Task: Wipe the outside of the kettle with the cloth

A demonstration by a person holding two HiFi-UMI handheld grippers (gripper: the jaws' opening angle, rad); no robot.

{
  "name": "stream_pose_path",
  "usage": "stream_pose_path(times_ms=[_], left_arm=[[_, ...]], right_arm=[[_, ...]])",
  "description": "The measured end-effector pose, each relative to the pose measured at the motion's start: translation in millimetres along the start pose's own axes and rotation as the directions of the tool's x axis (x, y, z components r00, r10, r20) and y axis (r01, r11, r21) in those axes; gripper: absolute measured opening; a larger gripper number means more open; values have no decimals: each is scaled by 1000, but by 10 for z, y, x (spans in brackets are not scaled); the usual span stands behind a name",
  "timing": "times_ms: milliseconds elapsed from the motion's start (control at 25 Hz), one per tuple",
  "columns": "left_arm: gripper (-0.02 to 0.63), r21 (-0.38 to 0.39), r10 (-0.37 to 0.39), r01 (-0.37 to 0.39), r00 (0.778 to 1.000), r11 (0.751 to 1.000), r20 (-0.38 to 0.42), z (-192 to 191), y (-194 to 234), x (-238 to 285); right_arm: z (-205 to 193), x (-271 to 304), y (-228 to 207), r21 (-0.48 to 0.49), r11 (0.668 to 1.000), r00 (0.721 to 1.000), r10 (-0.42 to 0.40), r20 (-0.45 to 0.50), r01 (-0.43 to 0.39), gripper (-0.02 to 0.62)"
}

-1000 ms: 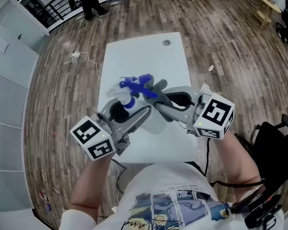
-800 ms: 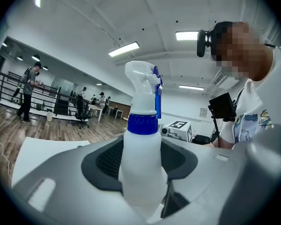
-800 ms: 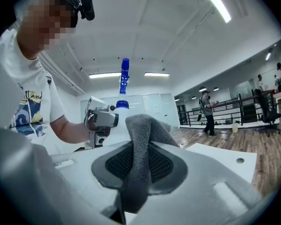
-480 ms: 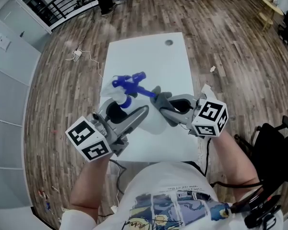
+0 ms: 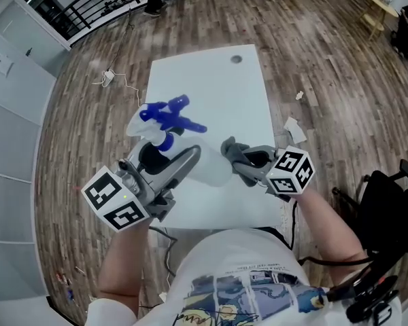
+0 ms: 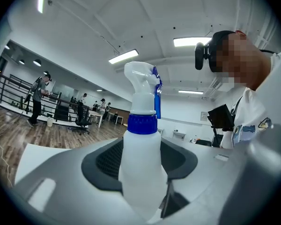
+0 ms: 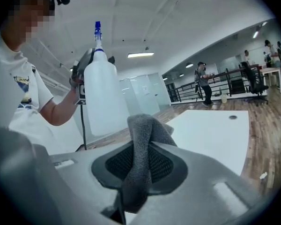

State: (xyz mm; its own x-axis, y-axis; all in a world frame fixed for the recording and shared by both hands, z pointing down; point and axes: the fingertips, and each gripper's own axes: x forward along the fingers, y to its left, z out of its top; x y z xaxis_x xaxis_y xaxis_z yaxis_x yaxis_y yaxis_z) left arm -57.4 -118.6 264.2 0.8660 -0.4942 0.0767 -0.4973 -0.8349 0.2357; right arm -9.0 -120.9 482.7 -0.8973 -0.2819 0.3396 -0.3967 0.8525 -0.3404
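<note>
No kettle shows in any view. My left gripper [image 5: 164,163] is shut on the neck of a white spray bottle [image 5: 207,170] with a blue collar and trigger [image 5: 166,116]. It holds the bottle upright above the white table [image 5: 224,87]. In the left gripper view the bottle [image 6: 141,93] stands between the dark pads of the left gripper [image 6: 140,165]. My right gripper [image 5: 241,158] is shut on a grey cloth [image 5: 230,148], low over the table and just right of the bottle, not touching it. In the right gripper view the cloth [image 7: 143,139] hangs folded over the right gripper [image 7: 139,172], with the bottle [image 7: 103,102] beyond it.
The table has a round cable hole [image 5: 235,60] near its far edge. Wooden floor surrounds it, with paper scraps [image 5: 290,129] at the right and a black chair [image 5: 387,189] further right. Several people stand far off by a railing.
My right gripper has dropped toward the table and drawn back from the bottle with the cloth still in it. The bottle's spray head has shifted a little to the left.
</note>
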Motion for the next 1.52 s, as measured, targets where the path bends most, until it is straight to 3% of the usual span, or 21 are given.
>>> stream_pose_path(times_ms=[280,480,720,1160,1520], left_arm=[[229,23,-3,2,999,1000,33,165,-42,-21],[229,43,3,-4,1000,999,26,158,-20,-21],[229,66,32,-31,999,997,-10,10,86,-82],[229,70,55,-51,997,996,-48,-139,242,-32],[229,78,66,-59,994,995,-83,-466,631,-73]], right_arm=[[-282,230,254,141,989,997,57,-43,-51,74],[-235,440,597,180,975,989,140,-39,-131,74],[-246,384,557,203,971,990,134,-41,-123,74],[-320,40,208,224,974,998,48,-33,-39,74],[-374,-271,152,239,959,988,-155,3,150,74]])
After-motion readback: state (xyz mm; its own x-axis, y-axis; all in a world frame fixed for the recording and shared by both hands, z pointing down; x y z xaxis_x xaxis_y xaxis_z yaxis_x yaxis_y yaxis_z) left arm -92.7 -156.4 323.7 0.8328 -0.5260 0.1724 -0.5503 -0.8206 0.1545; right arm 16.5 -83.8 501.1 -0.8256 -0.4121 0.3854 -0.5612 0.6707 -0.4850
